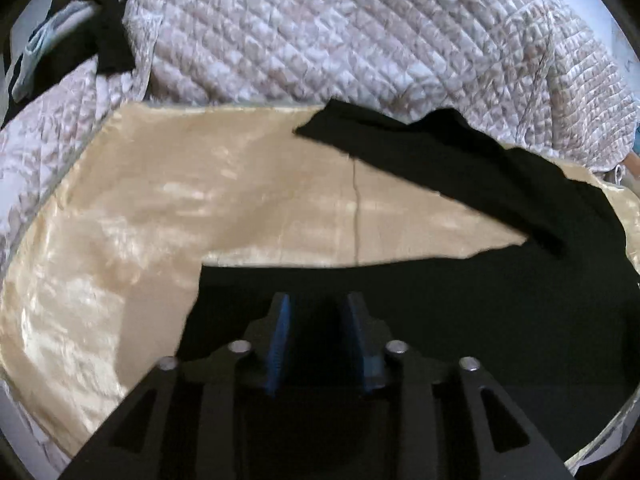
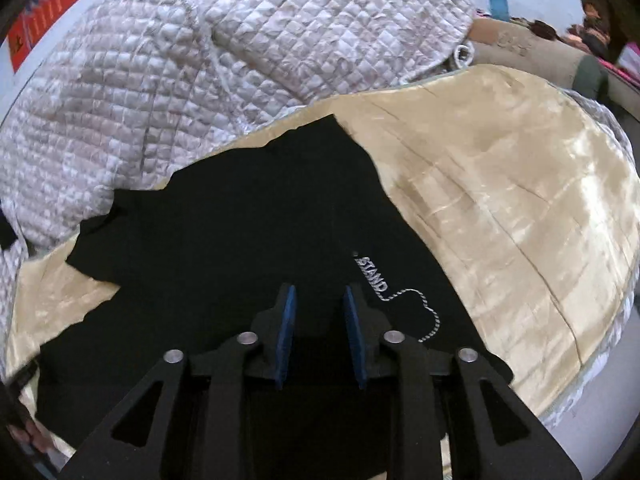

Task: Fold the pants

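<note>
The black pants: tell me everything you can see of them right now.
The black pants are matte, soft fabric, lying loosely spread on the shiny beige cloth. One narrow part runs out toward the quilted blanket. White "STAND" lettering and a twisted black-and-white cord show. Both grippers' jaws stand apart above the fabric, gripping nothing.

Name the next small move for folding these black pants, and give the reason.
Probably lower both open grippers back to the pants and pinch an edge for the next fold. The left hand-held gripper and right hand-held gripper hang over the cloth with nothing between their pads, and one leg still lies spread at an angle across the beige cover, so the pants do not look fully folded.
</note>
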Demonstrator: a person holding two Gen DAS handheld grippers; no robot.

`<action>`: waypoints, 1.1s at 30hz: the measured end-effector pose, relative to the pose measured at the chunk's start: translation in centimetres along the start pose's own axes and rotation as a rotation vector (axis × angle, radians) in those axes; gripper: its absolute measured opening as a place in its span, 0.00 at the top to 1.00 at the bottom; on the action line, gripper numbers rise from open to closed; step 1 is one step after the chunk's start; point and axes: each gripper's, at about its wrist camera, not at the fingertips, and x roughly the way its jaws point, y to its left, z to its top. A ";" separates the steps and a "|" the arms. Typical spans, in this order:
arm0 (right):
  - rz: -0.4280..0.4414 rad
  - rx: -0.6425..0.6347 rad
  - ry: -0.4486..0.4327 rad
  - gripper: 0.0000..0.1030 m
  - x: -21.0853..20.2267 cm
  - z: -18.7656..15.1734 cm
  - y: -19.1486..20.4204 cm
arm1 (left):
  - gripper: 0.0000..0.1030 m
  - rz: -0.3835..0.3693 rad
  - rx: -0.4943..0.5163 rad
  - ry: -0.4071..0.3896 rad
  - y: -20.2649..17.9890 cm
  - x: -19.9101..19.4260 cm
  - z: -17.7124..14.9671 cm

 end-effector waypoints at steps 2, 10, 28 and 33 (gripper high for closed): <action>-0.027 0.018 0.064 0.72 1.4 -0.3 -0.4 | 0.59 0.057 -0.016 0.037 0.8 1.2 0.1; -0.042 0.007 -0.028 0.72 -0.4 -0.4 -0.8 | 0.53 0.090 -0.128 0.031 3.8 0.6 0.2; 0.155 -0.373 0.100 0.61 3.2 -4.7 11.4 | 0.51 -0.128 0.108 0.045 -4.5 0.6 -0.5; 0.151 -0.383 0.072 0.56 3.3 -4.9 11.7 | 0.50 -0.138 0.100 0.064 -4.8 1.7 0.0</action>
